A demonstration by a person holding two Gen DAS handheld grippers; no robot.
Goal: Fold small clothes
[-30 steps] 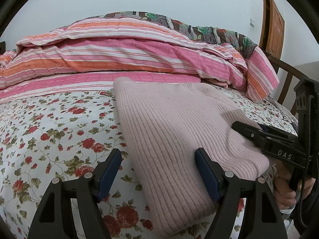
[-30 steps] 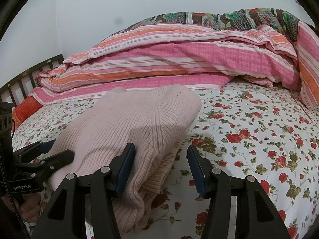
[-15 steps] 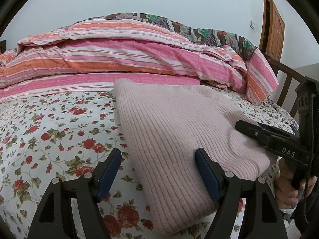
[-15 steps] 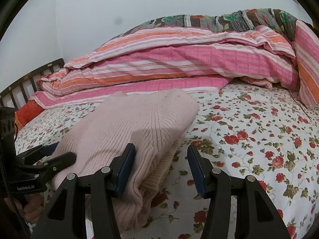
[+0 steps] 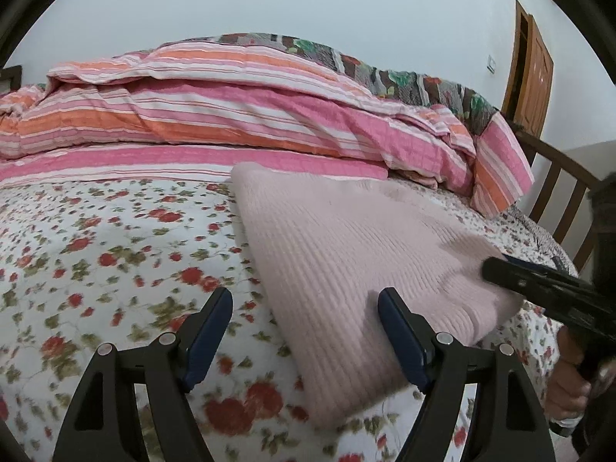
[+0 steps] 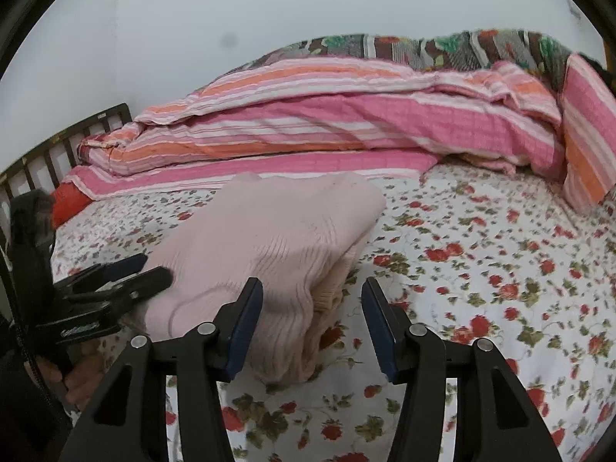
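**Folded pink sweater on floral bed, both grippers wide apart at its near corners**

Left wrist view: left gripper has its jaws spread wide, gripping nothing. Blue pads visible on both fingers. The pink ribbed sweater lies folded on the floral bedsheet; its near left corner sits between the two fingers, right finger over the knit, left finger over bare sheet. Contact with the fabric can't be told. Striped pink-orange quilt is bunched behind the sweater. Right gripper enters from the right edge at the sweater's far right side; jaw state not readable from here. Wooden bed rail and a brown door at right. Frame slightly blurred.

Right wrist view: right gripper has jaws wide apart, nothing held. Left finger sits against the sweater's near right corner, right finger over bedsheet. Stacked layers show at the sweater's folded edge. Left gripper appears at the left edge beside the sweater, fingers parted. Quilt behind, dark slatted headboard far left, a red-orange item next to it.
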